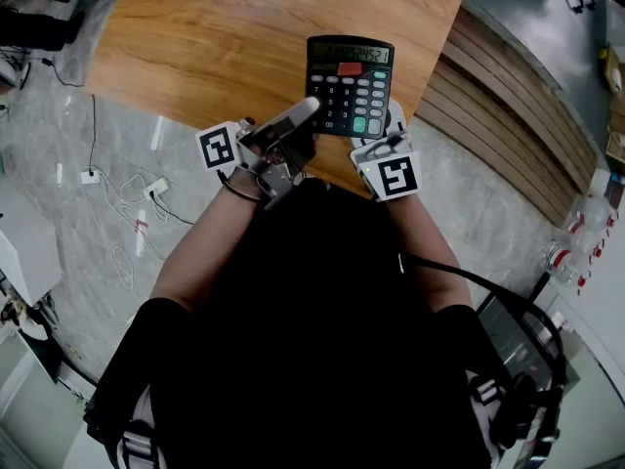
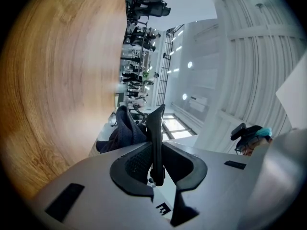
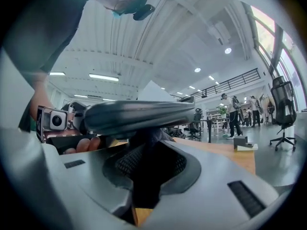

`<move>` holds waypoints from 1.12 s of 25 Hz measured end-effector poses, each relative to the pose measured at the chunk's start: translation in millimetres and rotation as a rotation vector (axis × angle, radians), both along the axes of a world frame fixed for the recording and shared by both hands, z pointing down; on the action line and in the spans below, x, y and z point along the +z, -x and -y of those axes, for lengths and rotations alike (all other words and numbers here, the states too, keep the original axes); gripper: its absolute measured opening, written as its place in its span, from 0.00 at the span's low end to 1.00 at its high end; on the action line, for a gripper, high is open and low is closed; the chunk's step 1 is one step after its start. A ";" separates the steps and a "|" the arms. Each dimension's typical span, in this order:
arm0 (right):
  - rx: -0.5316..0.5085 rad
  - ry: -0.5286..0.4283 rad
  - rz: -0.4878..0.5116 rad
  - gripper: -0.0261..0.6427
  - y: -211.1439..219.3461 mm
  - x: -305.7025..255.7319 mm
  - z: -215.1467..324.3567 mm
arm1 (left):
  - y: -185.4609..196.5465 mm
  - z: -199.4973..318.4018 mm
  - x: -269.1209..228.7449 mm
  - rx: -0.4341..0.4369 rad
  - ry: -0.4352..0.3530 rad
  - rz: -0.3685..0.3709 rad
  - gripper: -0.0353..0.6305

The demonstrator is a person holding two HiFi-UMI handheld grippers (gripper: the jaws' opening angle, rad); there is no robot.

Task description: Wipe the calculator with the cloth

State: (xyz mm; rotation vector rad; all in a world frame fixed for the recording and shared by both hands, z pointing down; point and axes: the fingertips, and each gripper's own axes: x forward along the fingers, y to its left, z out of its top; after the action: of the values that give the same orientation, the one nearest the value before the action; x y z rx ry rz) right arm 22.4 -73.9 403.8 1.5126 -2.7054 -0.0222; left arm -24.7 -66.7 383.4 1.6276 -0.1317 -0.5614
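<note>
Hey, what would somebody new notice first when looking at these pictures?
A black calculator with digits on its display is held above the near edge of the wooden table, mid-frame in the head view. The left tongs clamp it edge-on. The right tongs grip a dark cloth close beside it.

In the left gripper view the black calculator with grey keys (image 2: 156, 128) stands edge-on between the jaws, its keys hidden, and hides most of the dark blue fabric cloth (image 2: 125, 128) at nine o'clock of it. In the head view the left gripper (image 1: 305, 110) covers the calculator's seven o'clock corner, the right gripper (image 1: 389, 130) its five o'clock corner, the display digits are too small to read and the cloth is out of sight. In the right gripper view shadow between the jaws swallows the cloth's lower part.
</note>
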 end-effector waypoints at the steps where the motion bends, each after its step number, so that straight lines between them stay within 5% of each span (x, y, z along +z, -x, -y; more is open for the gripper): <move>1: 0.009 -0.006 -0.002 0.15 -3.1 -1.1 1.9 | 0.9 1.2 0.4 -0.001 -0.003 0.004 0.16; 11: 0.140 -0.003 -0.004 0.15 -45.1 -1.4 4.6 | 18.5 15.3 12.0 -0.053 -0.001 0.043 0.16; 28: 0.068 0.162 -0.051 0.15 -41.5 48.1 -53.4 | 18.6 57.8 61.2 -0.107 -0.006 0.137 0.16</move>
State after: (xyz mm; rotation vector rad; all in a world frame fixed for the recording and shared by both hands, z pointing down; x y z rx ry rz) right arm 63.9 -20.5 451.9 1.5328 -2.5455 0.1549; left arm -43.3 -124.5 444.6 1.6723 -0.3199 -0.5314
